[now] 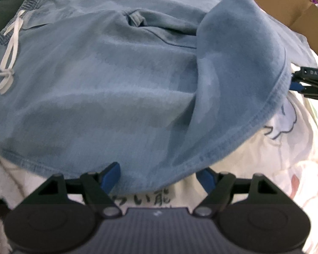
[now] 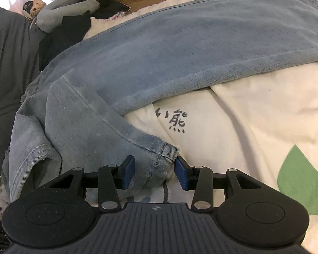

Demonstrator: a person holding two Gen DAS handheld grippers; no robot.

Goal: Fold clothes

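On the printed bedsheet (image 2: 254, 114), blue trousers (image 1: 99, 89) are lying half-folded; left gripper (image 1: 159, 176) wide, right gripper (image 2: 154, 172) narrower, both straddling hems ungripped—pinch deep before lifting, I judge.

trousers (image 2: 180, 48): faded blue cloth, matt | bedsheet (image 2: 254, 116): smooth cream printed cloth

Bare cream bedsheet (image 2: 254, 110) right of the blue trousers (image 2: 159, 48) is open for a gripper. Far left blocked: dark blanket (image 2: 8, 63), grey plush (image 2: 63, 10), black clothes (image 2: 67, 33). Cardboard boxes (image 1: 286, 6) wall off the far edge.
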